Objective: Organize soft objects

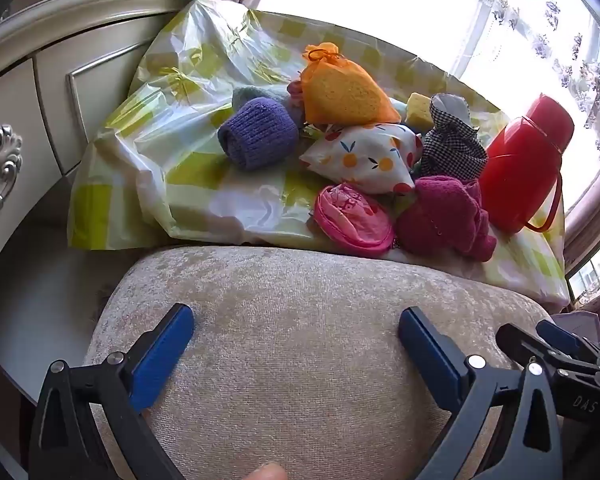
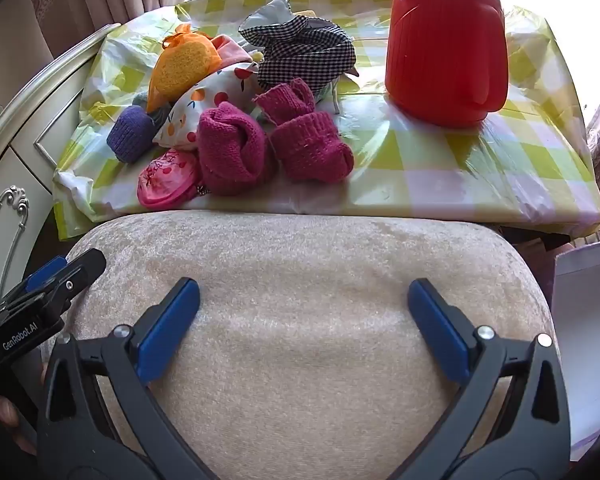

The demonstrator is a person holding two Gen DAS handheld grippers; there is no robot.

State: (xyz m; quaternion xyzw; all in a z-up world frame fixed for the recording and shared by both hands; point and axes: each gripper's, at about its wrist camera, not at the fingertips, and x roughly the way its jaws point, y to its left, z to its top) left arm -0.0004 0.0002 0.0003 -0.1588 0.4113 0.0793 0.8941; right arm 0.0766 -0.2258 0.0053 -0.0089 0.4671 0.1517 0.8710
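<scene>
Grippers, left (image 1: 296, 334) and right (image 2: 304, 306), hover over beige cushion (image 2: 300, 280), jaws spread wide, nothing held. Soft objects lie heaped on checked tablecloth (image 2: 460, 160): magenta socks (image 2: 236, 148), purple sock (image 2: 130, 140), orange pouch (image 2: 180, 64), beside red jug (image 2: 444, 40).

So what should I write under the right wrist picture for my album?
Open right gripper above a beige cushion, facing piled socks and pouches beside a red flask.
</scene>
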